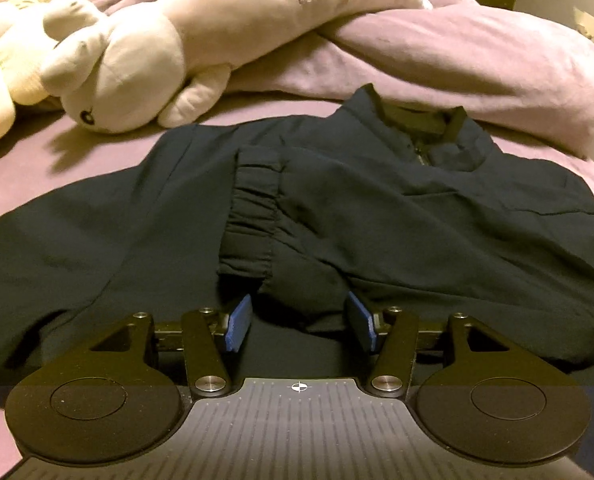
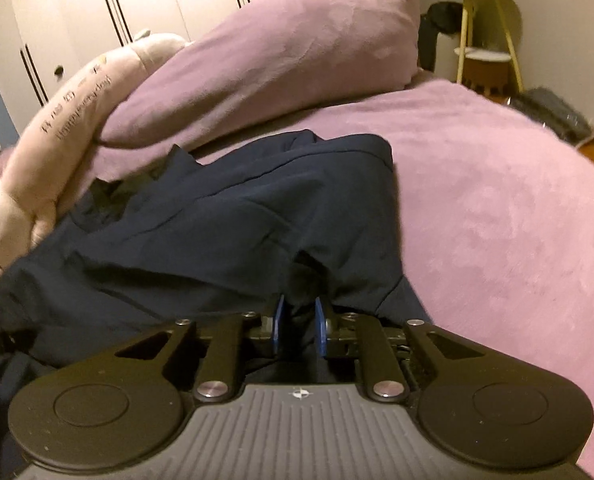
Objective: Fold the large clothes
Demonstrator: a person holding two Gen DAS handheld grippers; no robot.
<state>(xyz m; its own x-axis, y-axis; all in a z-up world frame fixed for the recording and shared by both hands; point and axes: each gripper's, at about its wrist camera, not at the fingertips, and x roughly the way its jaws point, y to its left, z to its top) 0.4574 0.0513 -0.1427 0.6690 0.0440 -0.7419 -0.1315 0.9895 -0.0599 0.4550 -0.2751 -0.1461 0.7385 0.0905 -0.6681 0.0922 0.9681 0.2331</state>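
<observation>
A dark navy jacket (image 1: 377, 208) lies spread on the purple bed, collar and zip at the far side, with an elastic-cuffed sleeve (image 1: 253, 216) folded across its middle. My left gripper (image 1: 301, 320) is open, its blue pads (image 1: 239, 322) either side of a fold of the sleeve fabric just below the cuff. In the right wrist view the jacket (image 2: 217, 216) is bunched and lifted at its near edge. My right gripper (image 2: 300, 322) is shut on a fold of the jacket, with cloth squeezed between its blue pads (image 2: 278, 324).
A cream plush rabbit (image 1: 137, 56) and a purple duvet (image 1: 477, 60) lie just beyond the jacket. Bare purple bed sheet (image 2: 497, 200) stretches to the right. White wardrobes (image 2: 77, 12) stand behind the bed. A yellow side table (image 2: 485, 36) stands at the far right.
</observation>
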